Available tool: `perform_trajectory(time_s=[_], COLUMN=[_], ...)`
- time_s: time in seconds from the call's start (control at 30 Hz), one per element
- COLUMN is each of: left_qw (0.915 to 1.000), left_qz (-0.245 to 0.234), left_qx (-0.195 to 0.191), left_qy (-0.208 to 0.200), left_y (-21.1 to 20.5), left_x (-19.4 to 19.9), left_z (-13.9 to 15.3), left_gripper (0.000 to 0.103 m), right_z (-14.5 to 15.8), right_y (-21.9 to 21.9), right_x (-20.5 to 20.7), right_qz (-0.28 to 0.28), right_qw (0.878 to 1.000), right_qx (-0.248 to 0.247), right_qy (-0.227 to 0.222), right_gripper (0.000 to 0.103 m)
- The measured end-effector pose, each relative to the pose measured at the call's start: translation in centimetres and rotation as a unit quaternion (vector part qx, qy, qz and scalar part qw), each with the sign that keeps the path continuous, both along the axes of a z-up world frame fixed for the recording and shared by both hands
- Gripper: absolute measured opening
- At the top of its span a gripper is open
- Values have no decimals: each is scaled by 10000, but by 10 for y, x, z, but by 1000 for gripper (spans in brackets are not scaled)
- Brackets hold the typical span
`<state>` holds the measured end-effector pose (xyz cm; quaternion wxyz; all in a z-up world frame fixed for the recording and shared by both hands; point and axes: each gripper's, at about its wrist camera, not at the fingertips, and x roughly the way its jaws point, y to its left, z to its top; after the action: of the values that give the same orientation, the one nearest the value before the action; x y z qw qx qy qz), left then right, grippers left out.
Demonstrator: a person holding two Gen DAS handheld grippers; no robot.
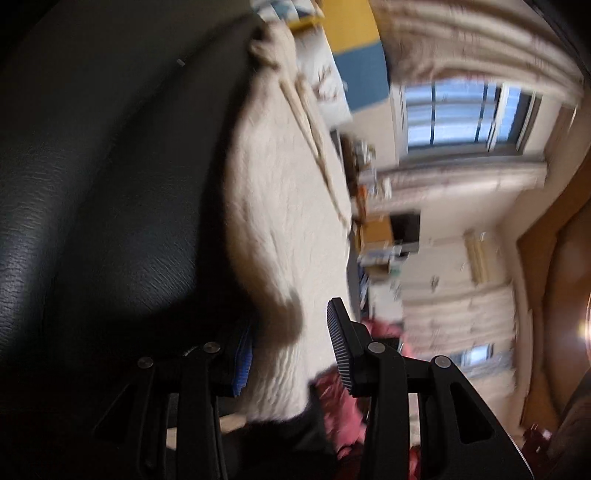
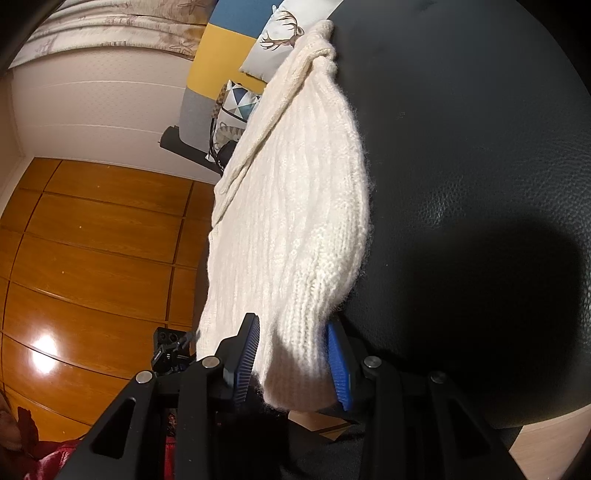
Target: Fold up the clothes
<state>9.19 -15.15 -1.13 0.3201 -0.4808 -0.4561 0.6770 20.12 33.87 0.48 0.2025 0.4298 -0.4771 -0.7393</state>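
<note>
Jaws on both my right gripper [image 2: 291, 363] and left gripper [image 1: 291, 349] pinch the cream ribbed knit sweater [image 2: 291, 206] near its end; it stretches lengthwise straight ahead across the black leather surface [image 2: 480, 147].

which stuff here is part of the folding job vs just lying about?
Job:
cream knit sweater
right claw, shut on its near end
left claw, astride the sweater
black leather surface under it

Lying about:
deer-print cushion
geometric cushion
window
</note>
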Motion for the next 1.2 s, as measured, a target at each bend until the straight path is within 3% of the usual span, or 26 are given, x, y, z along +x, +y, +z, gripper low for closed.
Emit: perform_trajectory(time_s=[0.17,0.33,0.43,0.57,0.7,0.77,0.9,0.97,1.1,1.2], left_qw=[9988,9995,9970,9992,9964,9941,9941,9958,9992,9981], left_qz=[127,-90,-145,-280,-764,-1018,-1082,-900,70,172], left_qx=[-317,228,702,188,-314,-333,-14,138,346,566], left_qy=[338,221,298,214,207,154,51,48,160,182], left_y=[-2,2,2,6,18,23,26,22,-3,-4], left_x=[3,2,3,0,0,0,1,0,-9,-13], left_z=[12,5,6,8,16,16,12,13,14,11], left_gripper=[41,41,51,53,53,53,53,53,53,53], right_z=[-1,-1,-1,-1,-1,-1,-1,-1,0,0], right_y=[1,4,5,5,6,6,8,9,9,8], right_x=[1,1,1,1,0,0,1,1,0,0], right_qz=[-3,2,-1,-2,7,7,10,14,9,5], right_qw=[10000,10000,10000,10000,10000,10000,10000,10000,10000,10000], right_qx=[-2,-51,-44,-34,-31,-28,-24,-21,-4,6], right_qy=[10,14,17,21,7,9,18,5,-5,3], right_gripper=[36,36,36,36,36,36,36,36,36,36])
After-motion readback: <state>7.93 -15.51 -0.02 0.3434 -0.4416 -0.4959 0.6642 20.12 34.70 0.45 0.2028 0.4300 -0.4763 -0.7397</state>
